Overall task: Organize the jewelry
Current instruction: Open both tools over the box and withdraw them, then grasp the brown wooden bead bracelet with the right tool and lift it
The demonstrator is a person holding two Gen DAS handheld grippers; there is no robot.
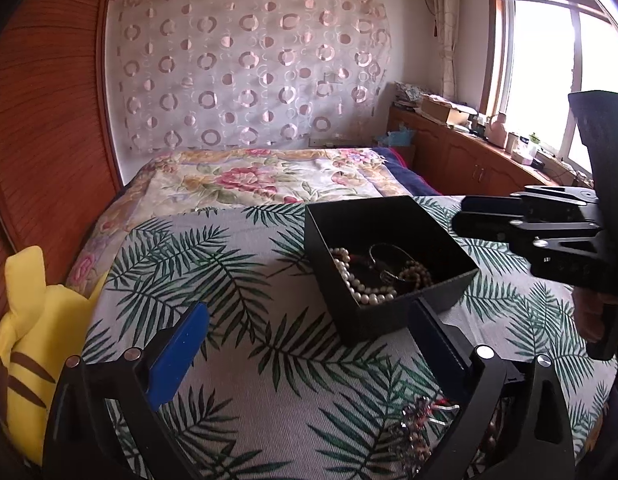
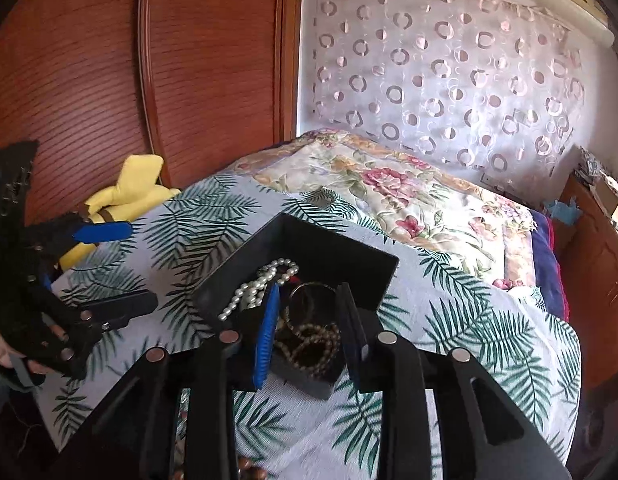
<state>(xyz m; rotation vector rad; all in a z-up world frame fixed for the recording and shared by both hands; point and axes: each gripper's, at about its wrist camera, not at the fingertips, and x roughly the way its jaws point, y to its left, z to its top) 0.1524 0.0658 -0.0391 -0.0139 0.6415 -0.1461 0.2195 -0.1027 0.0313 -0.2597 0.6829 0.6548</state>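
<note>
Two grippers work at the black box (image 2: 333, 258) on the palm-print cloth (image 1: 237, 264): the right gripper (image 2: 311, 312), part-open and empty above the brown bead bracelet (image 2: 313, 346), should withdraw cleanly, while the left gripper (image 1: 309, 332) stands wide, holding nothing.

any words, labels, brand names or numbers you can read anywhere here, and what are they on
None can be read in either view.
Black jewelry box: plain walls, no print showing.
Left gripper and right gripper: no markings showing.
Bottles and jars on the windowsill: any labels are too small and blurred to read.
Cardboard box on the wooden cabinet: no text can be made out.
</note>
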